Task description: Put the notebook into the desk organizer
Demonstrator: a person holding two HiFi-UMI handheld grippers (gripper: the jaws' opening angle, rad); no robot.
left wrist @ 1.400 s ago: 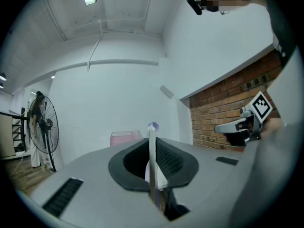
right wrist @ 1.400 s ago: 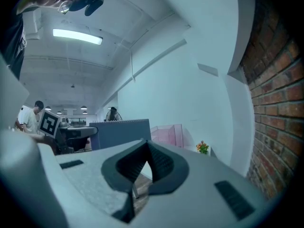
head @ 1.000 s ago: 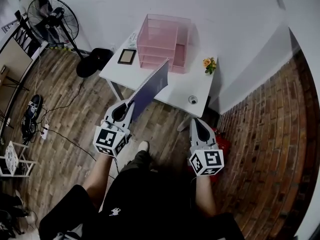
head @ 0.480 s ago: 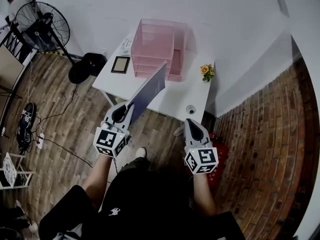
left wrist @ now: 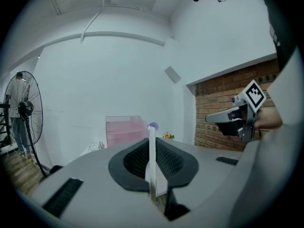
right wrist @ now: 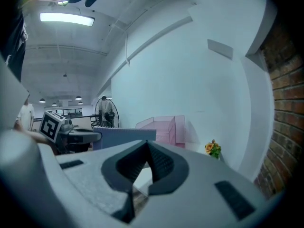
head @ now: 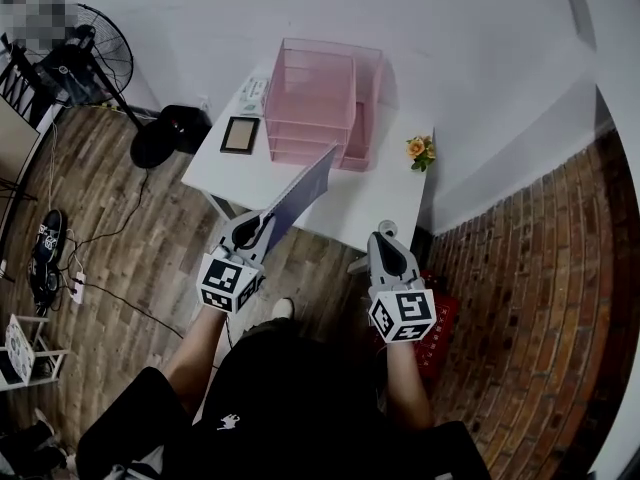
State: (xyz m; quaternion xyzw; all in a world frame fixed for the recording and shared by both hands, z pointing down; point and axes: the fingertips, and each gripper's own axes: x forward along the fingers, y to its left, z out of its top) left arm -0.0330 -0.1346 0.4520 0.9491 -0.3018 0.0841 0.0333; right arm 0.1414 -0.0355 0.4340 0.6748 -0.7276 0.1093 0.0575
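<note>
The notebook (head: 303, 196) is pinched by its near edge in the left tongs (head: 266, 221), seen edge-on between the pads in the left gripper view, and is held slanted up over the front of the white worktop (head: 345, 208), not yet at the pink desk organizer (head: 320, 98); the right tongs (head: 381, 240) are pressed together on nothing; with so little of the cover gripped, the notebook could be swung or slipped by its own weight, or splayed open; its leading corner could be caught on a shelf lip, and the light organizer might then be shoved back toward the wall; a dark framed item (head: 240, 134) is laid just left of the organizer and a small flower (head: 418, 149) to its right, both apart from the direct path; nothing is seen blocking the organizer's open front
</note>
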